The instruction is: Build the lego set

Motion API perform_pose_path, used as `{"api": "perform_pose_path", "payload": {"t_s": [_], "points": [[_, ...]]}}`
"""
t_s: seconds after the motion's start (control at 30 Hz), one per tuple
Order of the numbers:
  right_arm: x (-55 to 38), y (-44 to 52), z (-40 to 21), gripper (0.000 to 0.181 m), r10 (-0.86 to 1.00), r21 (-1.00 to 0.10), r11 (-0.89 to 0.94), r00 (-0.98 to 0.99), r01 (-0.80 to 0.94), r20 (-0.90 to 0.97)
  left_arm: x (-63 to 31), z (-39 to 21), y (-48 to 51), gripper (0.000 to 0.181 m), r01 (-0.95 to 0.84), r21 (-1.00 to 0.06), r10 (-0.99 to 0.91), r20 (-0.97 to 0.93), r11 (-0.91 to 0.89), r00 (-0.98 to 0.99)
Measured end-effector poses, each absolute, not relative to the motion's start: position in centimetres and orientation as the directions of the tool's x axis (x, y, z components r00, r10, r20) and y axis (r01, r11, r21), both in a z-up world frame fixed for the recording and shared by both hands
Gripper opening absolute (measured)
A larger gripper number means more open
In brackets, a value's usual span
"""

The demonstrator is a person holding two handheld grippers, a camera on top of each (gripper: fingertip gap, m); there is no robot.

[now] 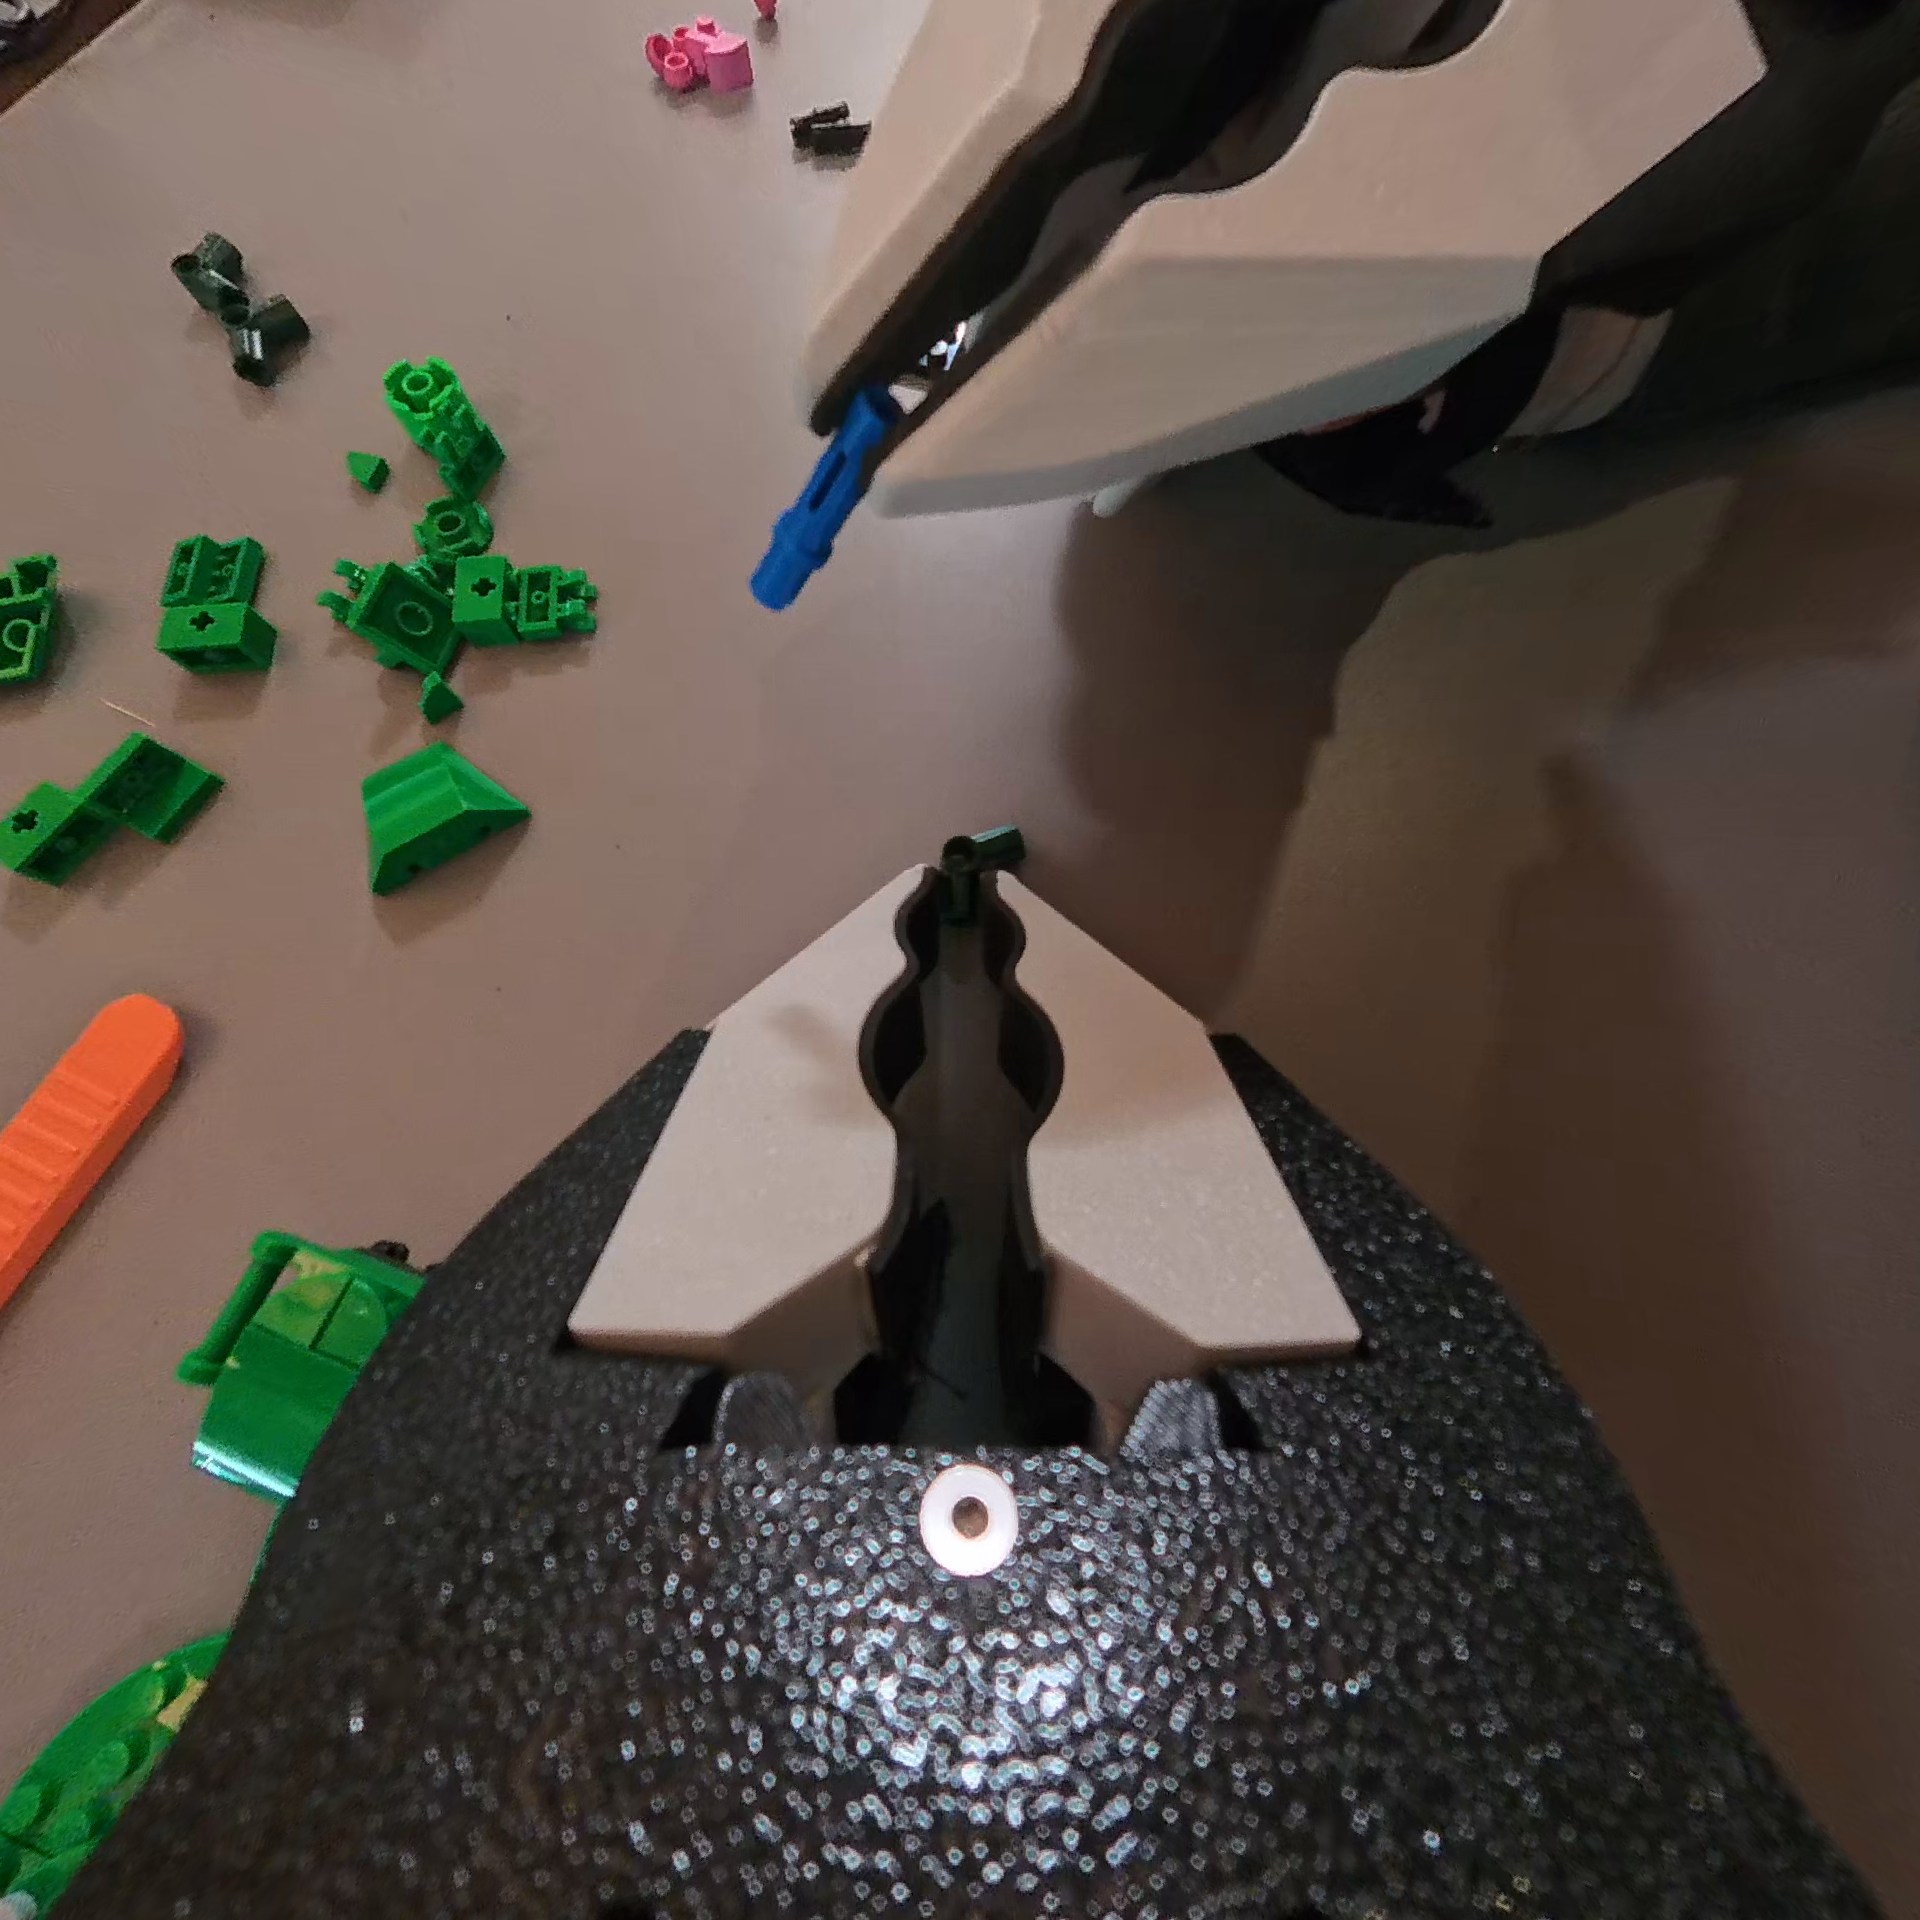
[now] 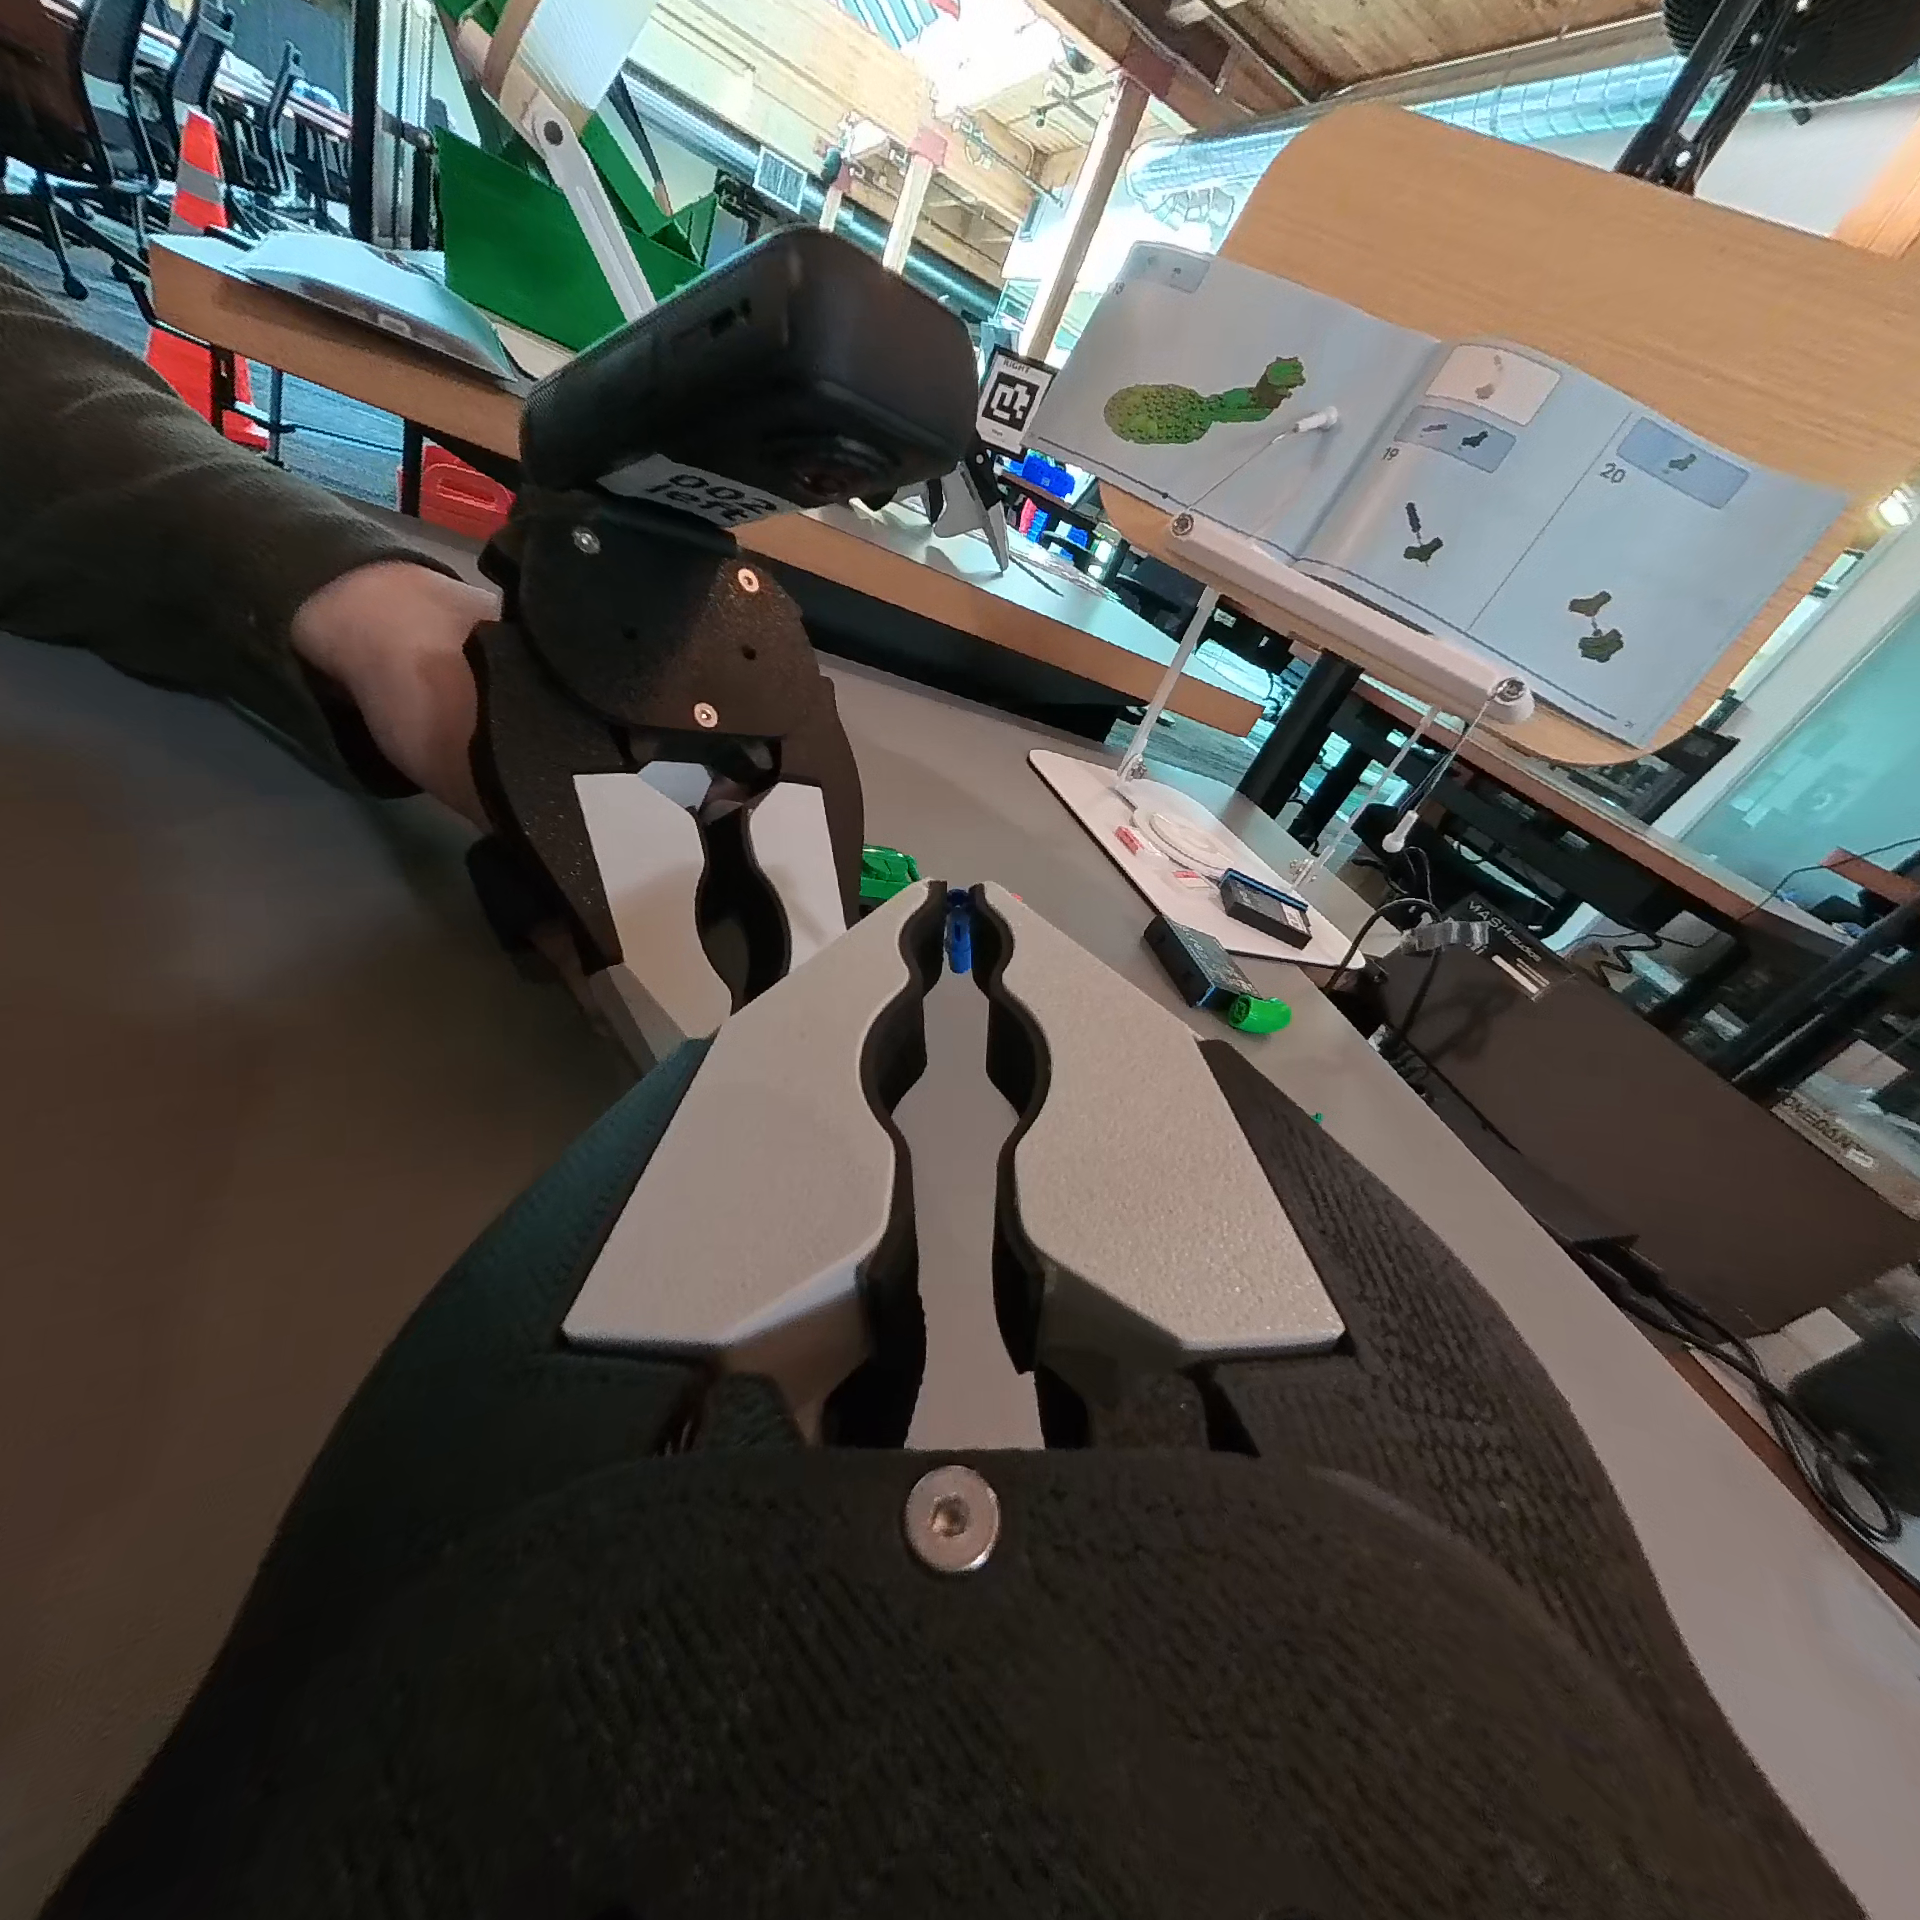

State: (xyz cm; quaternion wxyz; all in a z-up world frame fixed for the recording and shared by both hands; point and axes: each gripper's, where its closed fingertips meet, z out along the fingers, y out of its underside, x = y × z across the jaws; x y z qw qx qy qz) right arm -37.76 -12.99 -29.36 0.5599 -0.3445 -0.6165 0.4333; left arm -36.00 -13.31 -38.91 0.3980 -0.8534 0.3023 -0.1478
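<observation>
Left gripper, fingers closed on a small dark green connector piece at their tips, held above bare table. Right gripper, entering from the upper right, pinches a blue pin that projects down-left from its tips; the two held parts are well apart, with open tabletop between them. Loose green bricks lie scattered to the left, beside an orange brick separator at the left edge. Pink pieces sit near the far edge. In the right wrist view, an instruction booklet stands open on a stand.
</observation>
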Motion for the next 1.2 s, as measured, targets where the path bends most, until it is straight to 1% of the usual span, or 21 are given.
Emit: {"api": "perform_pose_path", "payload": {"t_s": [0.93, 1.0, 1.03, 1.07, 1.1, 1.17, 1.2], "points": [[-37.7, -13.1, -29.4, 0.002, 0.908, -0.919, 0.39, -0.141, -0.058, 0.394, -36.0, -38.9, -13.3, 0.006, -0.398, -0.769, -0.634, 0.013, -0.5, 0.773], [-37.6, -12.9, -29.0, 0.002, 0.916, -0.926, 0.369, -0.137, -0.078, 0.377, -36.0, -38.9, -13.3, 0.006, -0.398, -0.769, -0.634, 0.012, -0.5, 0.773], [-37.4, -12.7, -28.4, 0.002, 0.931, -0.939, 0.325, -0.138, -0.112, 0.338, -36.0, -38.9, -13.3, 0.006, -0.397, -0.769, -0.633, 0.012, -0.5, 0.774], [-37.0, -12.5, -27.6, 0.002, 0.954, -0.959, 0.234, -0.153, -0.157, 0.258, -36.0, -38.9, -13.3, 0.006, -0.397, -0.769, -0.633, 0.012, -0.5, 0.774], [-36.6, -12.0, -26.8, 0.002, 0.972, -0.976, 0.097, -0.192, -0.197, 0.135, -36.0, -38.9, -13.3, 0.006, -0.397, -0.769, -0.633, 0.012, -0.501, 0.774], [-35.9, -10.1, -25.8, 0.002, 0.962, -0.955, -0.17, -0.252, -0.241, -0.108, -36.0, -38.9, -13.3, 0.006, -0.396, -0.77, -0.632, 0.013, -0.501, 0.775], [-35.6, -9.0, -25.5, 0.002, 0.951, -0.933, -0.243, -0.254, -0.266, -0.176, -36.0, -38.9, -13.3, 0.006, -0.395, -0.77, -0.632, 0.013, -0.501, 0.775]]}}
